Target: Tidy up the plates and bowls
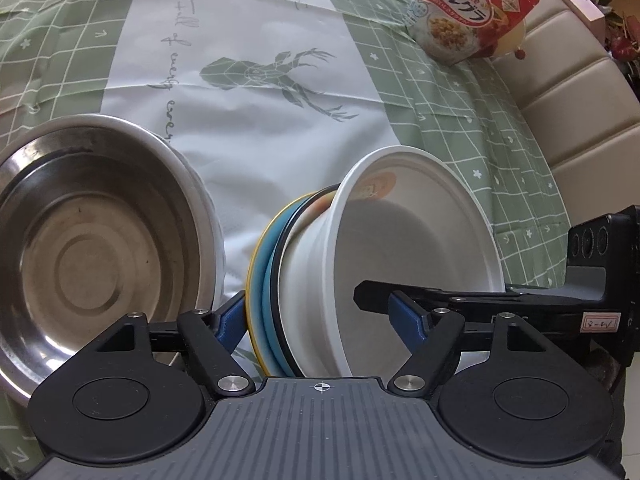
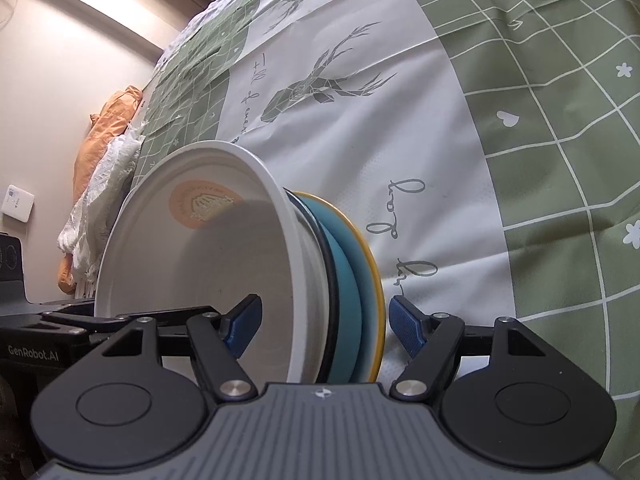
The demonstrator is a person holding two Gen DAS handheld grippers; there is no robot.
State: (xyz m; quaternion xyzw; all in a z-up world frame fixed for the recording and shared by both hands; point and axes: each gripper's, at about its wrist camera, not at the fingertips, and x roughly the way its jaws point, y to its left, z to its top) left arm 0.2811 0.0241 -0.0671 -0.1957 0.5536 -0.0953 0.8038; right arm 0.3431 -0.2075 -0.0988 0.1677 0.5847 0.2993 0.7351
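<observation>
A: Which items are shown, and where do they sit?

B: A white bowl (image 1: pixel 416 240) rests on a blue plate (image 1: pixel 266 280) with a yellow rim, the stack tilted steeply toward the table's near edge. A steel bowl (image 1: pixel 92 248) stands beside it on the same near edge.

A: State of each claw?

B: The left gripper (image 1: pixel 320 320) straddles the stack with its jaws spread wide; the far pad stands clear inside the bowl, the other lies close to the plate's rim, and no firm clamp is evident. The right gripper (image 2: pixel 320 324) straddles the stack too; one pad is inside the bowl, the other just beside the plate's rim. Whether it presses cannot be told.

A: Progress?

B: As a judgement: bowl and plate are already gathered into one stack; setting it flat and dealing with the steel bowl remain.

A: Surroundings?

B: A tablecloth (image 2: pixel 540 160), green-checked with a white deer-print strip, covers the table. A red cereal bag (image 1: pixel 468 16) lies at the far corner, next to a cream sofa (image 1: pixel 568 92). Orange and white cloths (image 2: pixel 100 184) hang by a pale wall.
</observation>
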